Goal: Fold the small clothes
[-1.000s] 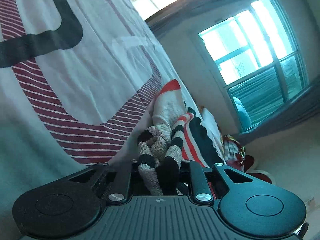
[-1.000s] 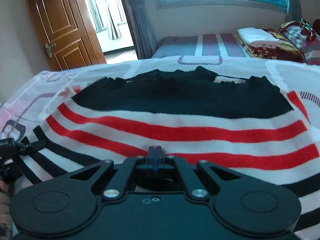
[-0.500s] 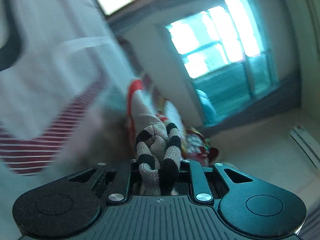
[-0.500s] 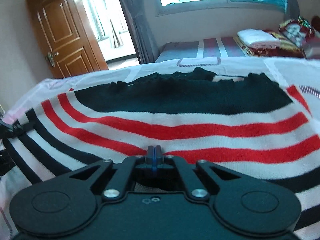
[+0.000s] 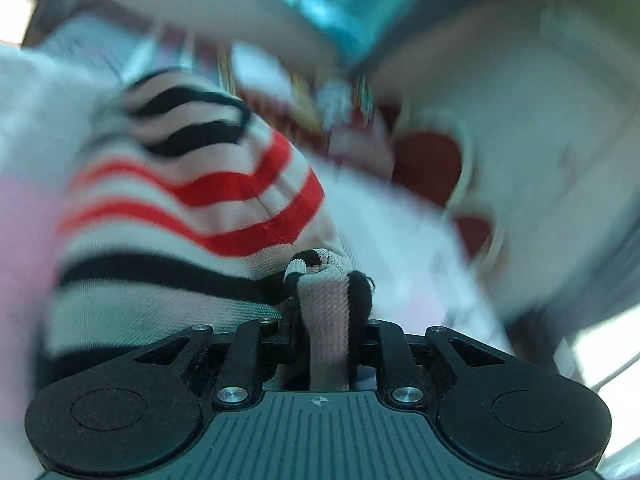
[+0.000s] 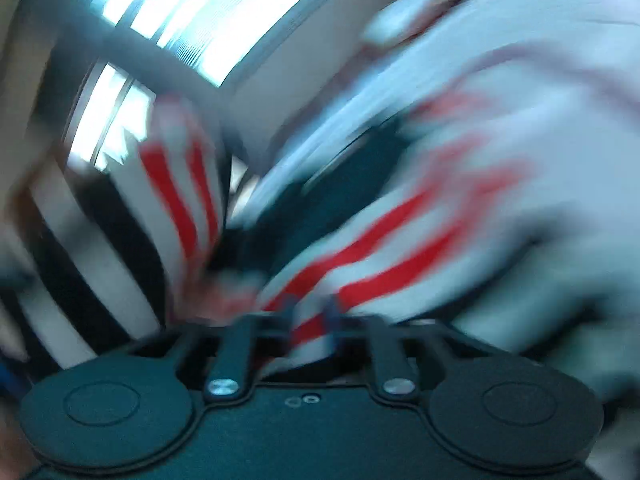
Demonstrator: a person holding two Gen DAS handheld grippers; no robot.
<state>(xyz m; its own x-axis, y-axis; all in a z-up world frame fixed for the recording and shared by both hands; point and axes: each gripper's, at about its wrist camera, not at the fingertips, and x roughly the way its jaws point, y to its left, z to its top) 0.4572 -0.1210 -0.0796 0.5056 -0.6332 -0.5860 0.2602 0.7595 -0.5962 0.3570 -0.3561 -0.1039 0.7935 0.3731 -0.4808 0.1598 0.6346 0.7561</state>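
I see each fisheye view from just behind its own hand-held gripper, angled downward along the fingers. The left view sits very close to the striped sweater [image 5: 192,200], facing a blurred window [image 5: 340,16]. The right view, rolled sideways, faces the same sweater [image 6: 400,248] and bed sheet [image 6: 540,80]. Both are motion-blurred.

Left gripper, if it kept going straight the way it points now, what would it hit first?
Probably the striped sweater itself: the left gripper is clamped on a bunched fold of it, and the sweater's raised body lies just ahead. The blur leaves depth uncertain.
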